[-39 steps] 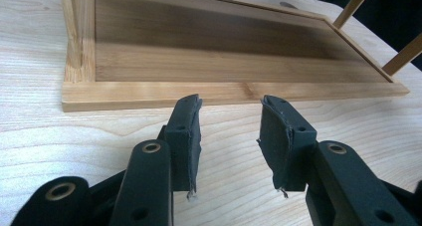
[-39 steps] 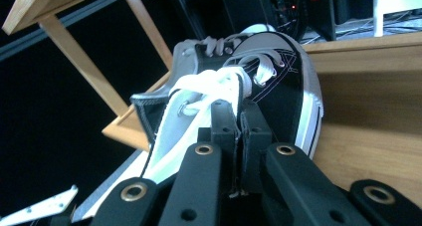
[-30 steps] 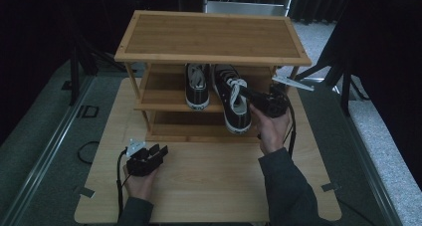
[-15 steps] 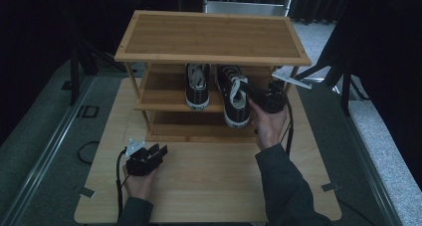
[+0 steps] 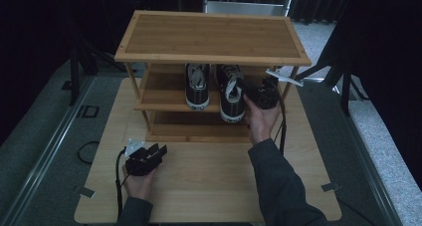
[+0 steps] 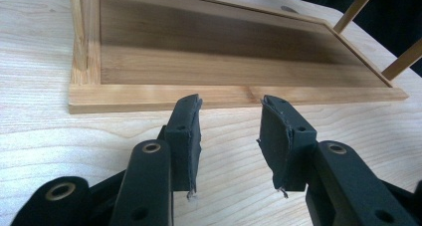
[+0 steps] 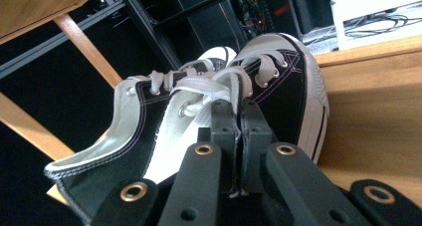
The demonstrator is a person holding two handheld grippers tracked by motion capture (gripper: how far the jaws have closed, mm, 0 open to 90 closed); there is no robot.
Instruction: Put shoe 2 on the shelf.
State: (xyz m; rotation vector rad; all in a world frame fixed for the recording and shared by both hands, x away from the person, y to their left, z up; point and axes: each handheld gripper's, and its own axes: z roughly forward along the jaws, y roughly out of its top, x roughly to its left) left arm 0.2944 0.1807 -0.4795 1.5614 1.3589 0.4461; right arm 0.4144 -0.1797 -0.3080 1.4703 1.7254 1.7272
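Two black sneakers with white laces and toe caps stand side by side on the middle shelf (image 5: pixel 159 94) of a wooden shoe rack (image 5: pixel 214 37). The left sneaker (image 5: pixel 197 86) stands free. My right gripper (image 5: pixel 248 92) reaches in from the right and is shut on the right sneaker (image 5: pixel 230 96). In the right gripper view, the right gripper (image 7: pixel 238 104) has its jaws pressed together on the laced upper edge of that sneaker (image 7: pixel 283 91). My left gripper (image 5: pixel 158 149) rests open on the table in front of the rack. In the left gripper view, the left gripper (image 6: pixel 231 104) has nothing between its jaws.
The rack's bottom shelf (image 6: pixel 224 66) lies bare just ahead of the left gripper. The light wooden table (image 5: pixel 209 186) carries the rack. A metal rail (image 5: pixel 45 156) runs along the floor at the left, and dark stands flank the rack.
The right gripper has carried the right sneaker a little deeper onto the middle shelf, toward the left sneaker. The left gripper has stayed where it was.
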